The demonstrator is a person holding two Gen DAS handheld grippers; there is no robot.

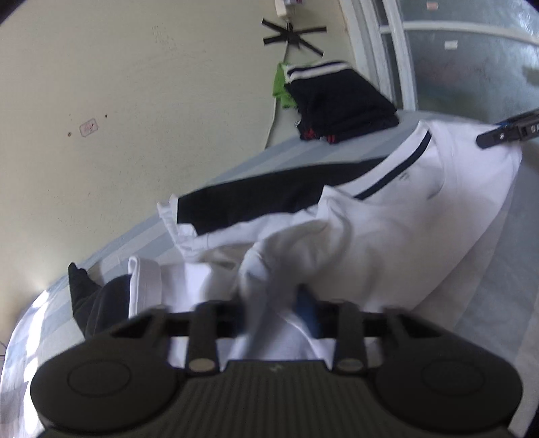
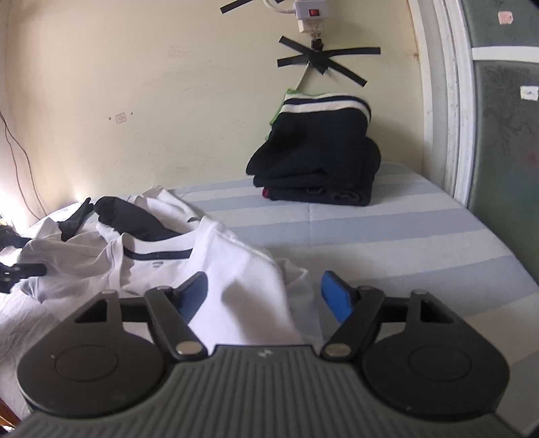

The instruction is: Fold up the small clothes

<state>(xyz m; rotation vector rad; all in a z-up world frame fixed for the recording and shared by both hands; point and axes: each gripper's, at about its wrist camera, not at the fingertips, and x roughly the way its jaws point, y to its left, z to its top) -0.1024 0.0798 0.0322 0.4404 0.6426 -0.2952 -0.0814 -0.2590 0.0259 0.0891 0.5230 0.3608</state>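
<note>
Left hand-held gripper (image 1: 274,311): jaws pressed together, pinching a bunched fold of the white shirt (image 1: 387,219); cloth rises right betw. the pads, view is motion-blurred. Right hand-held gripper (image 2: 264,293): blue pads spread, a ridge of the same shirt lies betw. them, pads not pressing it. Shirt is white w/ navy trim at the collar and dark sleeve panels, rumpled, spreading fwd and to the left of the right hand-held gripper over the bed (image 2: 387,236). Bed cover: pale blue and white stripes, fairly flat ahead and to the right of that gripper. Further ahead, at the bed's far edge against the wall, a stack of folded dark clothes (image 2: 316,161), top piece w/ white-and-navy striped band, sth green behind it. Beyond: cream wall (image 2: 151,84), black tape crossed in an X (image 2: 320,60), white plug adapter w/ red switch (image 2: 310,13) above it. Far right: white door frame (image 2: 451,101) w/ frosted greenish glass.
</note>
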